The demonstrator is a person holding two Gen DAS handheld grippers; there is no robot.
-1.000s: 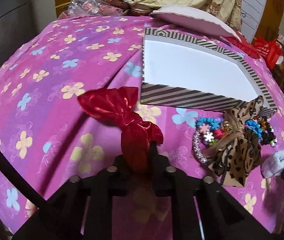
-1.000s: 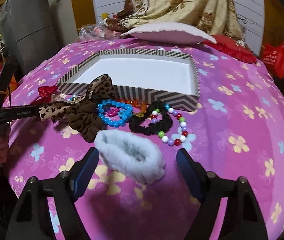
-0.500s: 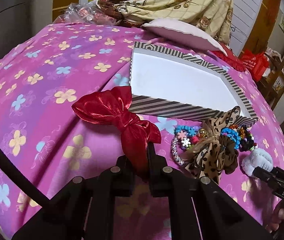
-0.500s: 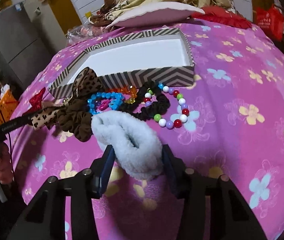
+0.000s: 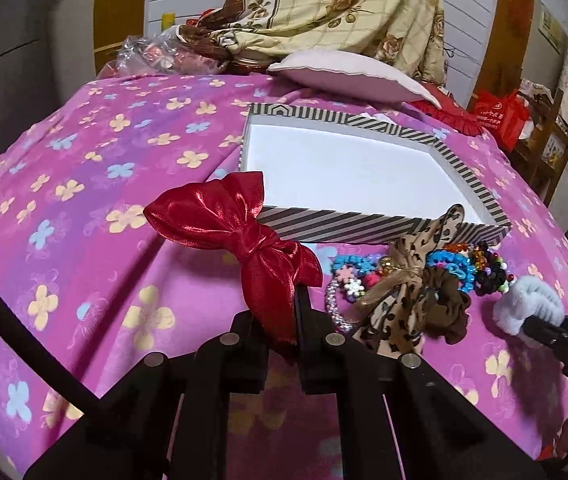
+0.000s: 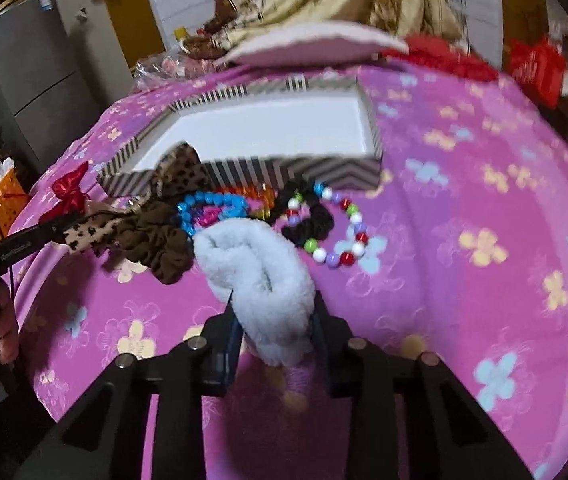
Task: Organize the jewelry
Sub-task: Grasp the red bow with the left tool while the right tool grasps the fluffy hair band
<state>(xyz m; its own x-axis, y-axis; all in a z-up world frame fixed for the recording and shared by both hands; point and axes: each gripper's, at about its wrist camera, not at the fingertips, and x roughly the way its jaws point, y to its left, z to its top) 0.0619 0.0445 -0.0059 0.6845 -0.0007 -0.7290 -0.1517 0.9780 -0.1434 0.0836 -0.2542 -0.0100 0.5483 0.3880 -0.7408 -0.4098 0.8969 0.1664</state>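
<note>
On the flowered pink bedspread [image 5: 84,152], at the left, the left gripper [image 5: 296,300] has its fingers pressed tight on the tail of a red satin bow [image 5: 240,232], which is lifted clear of the cloth just before the near wall of the striped box [image 5: 364,230]. That box shows only its bare white floor, so nothing has been put away yet. To the right, in front of the box, lies the waiting heap: a leopard-print bow [image 5: 404,300], a brown scrunchie [image 6: 156,248], a blue bead bracelet [image 6: 212,204], a black scrunchie [image 6: 308,220] and a multicoloured bead bracelet [image 6: 336,240]. Farthest right, the right gripper [image 6: 274,312] has just been closing, and its fingers now squeeze a fluffy white scrunchie [image 6: 260,272]. By my reading two pieces are in hand and everything else remains to sort.
</note>
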